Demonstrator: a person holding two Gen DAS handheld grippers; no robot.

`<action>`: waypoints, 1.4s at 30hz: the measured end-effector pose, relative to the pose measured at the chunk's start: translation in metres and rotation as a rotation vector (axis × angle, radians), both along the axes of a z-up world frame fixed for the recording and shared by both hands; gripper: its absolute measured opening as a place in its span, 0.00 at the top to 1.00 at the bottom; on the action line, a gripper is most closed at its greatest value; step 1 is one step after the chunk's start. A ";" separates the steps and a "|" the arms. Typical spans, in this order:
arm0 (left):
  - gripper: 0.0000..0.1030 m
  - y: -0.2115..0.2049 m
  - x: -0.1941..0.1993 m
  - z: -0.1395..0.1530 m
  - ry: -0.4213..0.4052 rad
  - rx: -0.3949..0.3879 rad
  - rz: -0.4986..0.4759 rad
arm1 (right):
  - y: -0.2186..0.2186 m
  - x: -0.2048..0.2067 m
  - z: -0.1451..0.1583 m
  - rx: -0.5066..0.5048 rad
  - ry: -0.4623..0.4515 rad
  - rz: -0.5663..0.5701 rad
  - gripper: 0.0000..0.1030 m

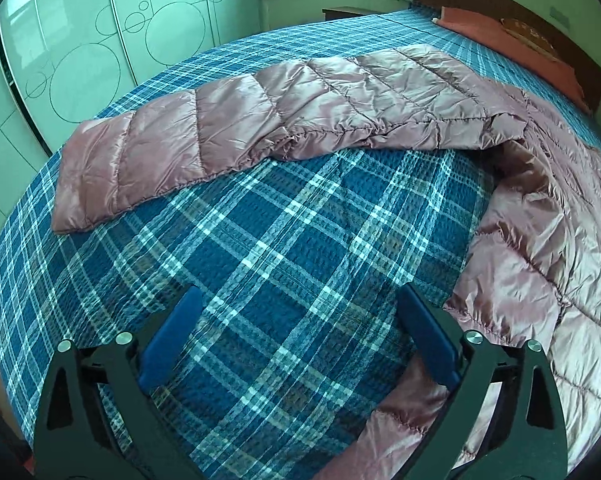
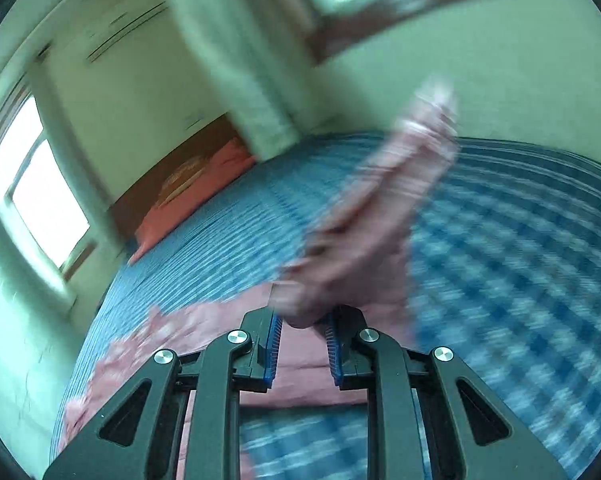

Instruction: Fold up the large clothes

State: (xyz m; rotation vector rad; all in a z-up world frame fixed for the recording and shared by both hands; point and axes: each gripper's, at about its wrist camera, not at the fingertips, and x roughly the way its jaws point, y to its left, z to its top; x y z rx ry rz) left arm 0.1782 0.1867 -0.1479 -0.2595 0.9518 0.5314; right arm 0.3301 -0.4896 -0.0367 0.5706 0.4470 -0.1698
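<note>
i'm holding my left gripper (image 1: 298, 344) with its jaws spread wide and gripping nothing, hovering over the blue plaid bedspread (image 1: 284, 232). the mauve quilted down jacket (image 1: 540, 248) is lying on the bed to its right, one sleeve (image 1: 228, 120) stretching out flat ahead. my right gripper (image 2: 302, 330) is pinching a bunched fold of the jacket (image 2: 364, 232); that view is blurring.

1 pink quilted jacket (image 1: 340, 100), 1 plaid bedspread (image 1: 280, 240), 2 grippers: left (image 1: 300, 320), right (image 2: 302, 320).
</note>
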 end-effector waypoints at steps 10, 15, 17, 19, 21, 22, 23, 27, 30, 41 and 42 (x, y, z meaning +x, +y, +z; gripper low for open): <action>0.02 0.000 -0.010 -0.009 -0.041 -0.004 -0.004 | 0.204 0.080 -0.008 -0.073 0.059 0.360 0.81; 0.02 0.000 -0.015 -0.010 -0.052 -0.004 -0.005 | 0.275 0.115 -0.034 -0.071 0.139 0.485 0.81; 0.02 0.000 -0.015 -0.010 -0.056 -0.004 -0.005 | 0.296 0.114 -0.046 -0.071 0.166 0.522 0.81; 0.02 0.000 -0.015 -0.010 -0.059 -0.006 -0.005 | 0.316 0.097 -0.061 -0.069 0.186 0.552 0.81; 0.02 0.000 -0.015 -0.009 -0.060 -0.006 -0.005 | 0.334 0.101 -0.065 -0.060 0.202 0.588 0.81; 0.02 0.000 -0.015 -0.010 -0.061 -0.005 -0.005 | 0.338 0.094 -0.069 -0.057 0.203 0.602 0.81; 0.02 0.001 -0.015 -0.009 -0.060 -0.005 -0.005 | 0.342 0.095 -0.070 -0.054 0.205 0.616 0.81; 0.02 0.001 -0.015 -0.009 -0.060 -0.004 -0.005 | 0.370 0.094 -0.074 -0.055 0.222 0.692 0.81; 0.02 0.001 -0.016 -0.010 -0.060 -0.004 -0.005 | 0.386 0.093 -0.086 -0.059 0.273 0.737 0.80; 0.02 0.000 -0.015 -0.009 -0.057 0.001 -0.004 | 0.297 0.054 -0.029 -0.041 0.127 0.690 0.34; 0.02 -0.001 -0.014 -0.009 -0.057 0.001 -0.005 | 0.270 0.058 -0.026 -0.072 0.129 0.609 0.34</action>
